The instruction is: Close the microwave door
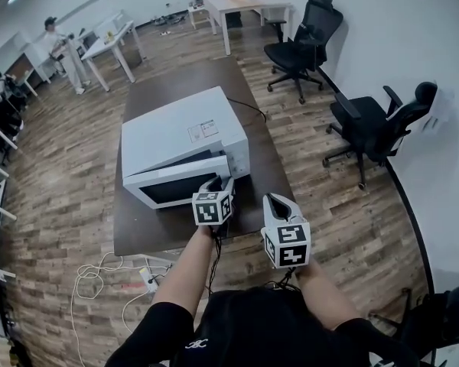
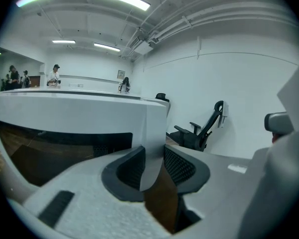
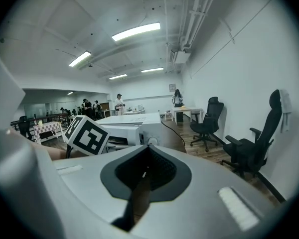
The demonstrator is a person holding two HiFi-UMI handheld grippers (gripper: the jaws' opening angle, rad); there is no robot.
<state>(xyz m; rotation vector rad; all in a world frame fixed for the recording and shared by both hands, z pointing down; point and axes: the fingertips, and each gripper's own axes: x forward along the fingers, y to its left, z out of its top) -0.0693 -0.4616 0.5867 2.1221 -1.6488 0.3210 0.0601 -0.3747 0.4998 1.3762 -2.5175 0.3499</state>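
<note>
Two grey, grainy-plastic grippers each carry one black-and-white marker cube (image 1: 213,209). The left gripper (image 1: 220,183) has its black ribbed fingers (image 2: 129,171) about half apart, clamped on the free edge of the microwave door (image 1: 176,186). The right gripper (image 1: 278,202) hangs just beside it, its fingers (image 3: 162,171) together and holding nothing. The door has a dark glass window and stands ajar on the one white, boxy microwave (image 1: 187,132), which sits on a dark brown rectangular tabletop (image 1: 149,232). Beyond, two black office chairs (image 1: 302,40) stand on the wood-plank floor (image 1: 69,174).
</note>
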